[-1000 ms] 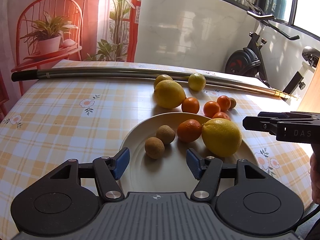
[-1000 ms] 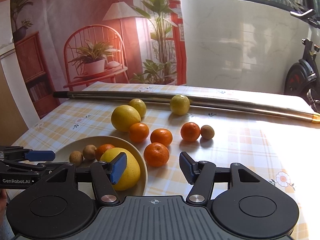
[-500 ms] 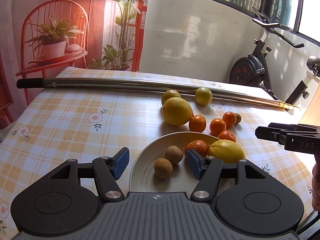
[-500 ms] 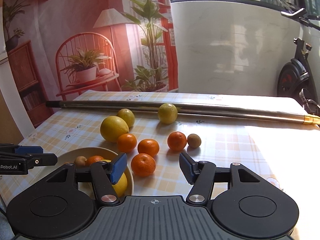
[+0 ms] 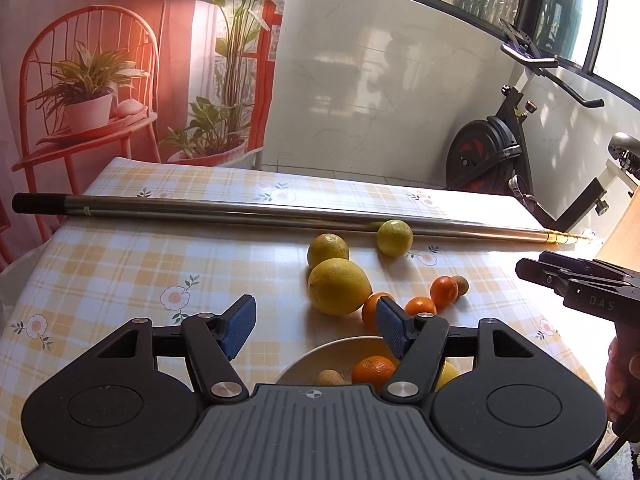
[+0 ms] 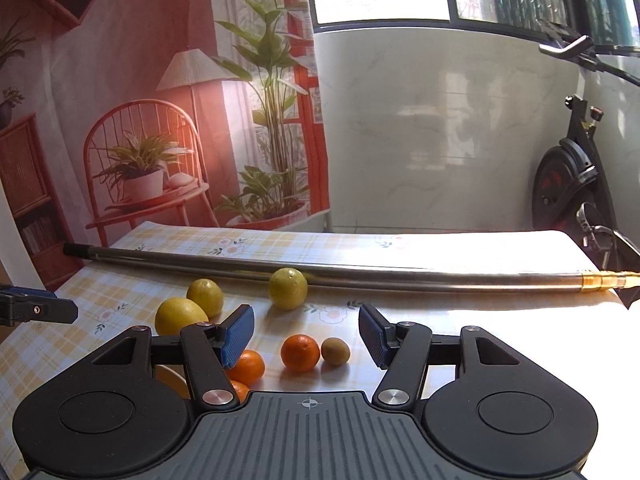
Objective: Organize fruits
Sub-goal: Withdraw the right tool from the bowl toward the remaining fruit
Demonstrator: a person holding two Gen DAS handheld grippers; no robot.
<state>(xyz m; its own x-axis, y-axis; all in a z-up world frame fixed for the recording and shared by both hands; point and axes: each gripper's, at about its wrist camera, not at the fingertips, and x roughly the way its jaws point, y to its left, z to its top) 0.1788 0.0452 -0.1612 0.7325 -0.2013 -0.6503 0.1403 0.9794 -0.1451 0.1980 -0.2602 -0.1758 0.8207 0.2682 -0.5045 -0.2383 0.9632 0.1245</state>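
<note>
Fruits lie split: some in the plate (image 5: pixel 320 356), most loose on the table (image 5: pixel 120 264) by the pole (image 5: pixel 240 213). Left gripper (image 5: pixel 316 326) and right gripper (image 6: pixel 306 330) hover empty, jaws spread, ready for a pick.

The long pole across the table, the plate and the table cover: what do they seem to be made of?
Long pole: probably metal, a silvery brushed sheen with a black end cap and a brass-coloured tip.
Plate: looks like glazed ceramic, though plastic is possible; smooth, cream and softly glossy.
Table cover: likely vinyl or oilcloth; its printed check-and-flower pattern glares strongly in the sun.
</note>
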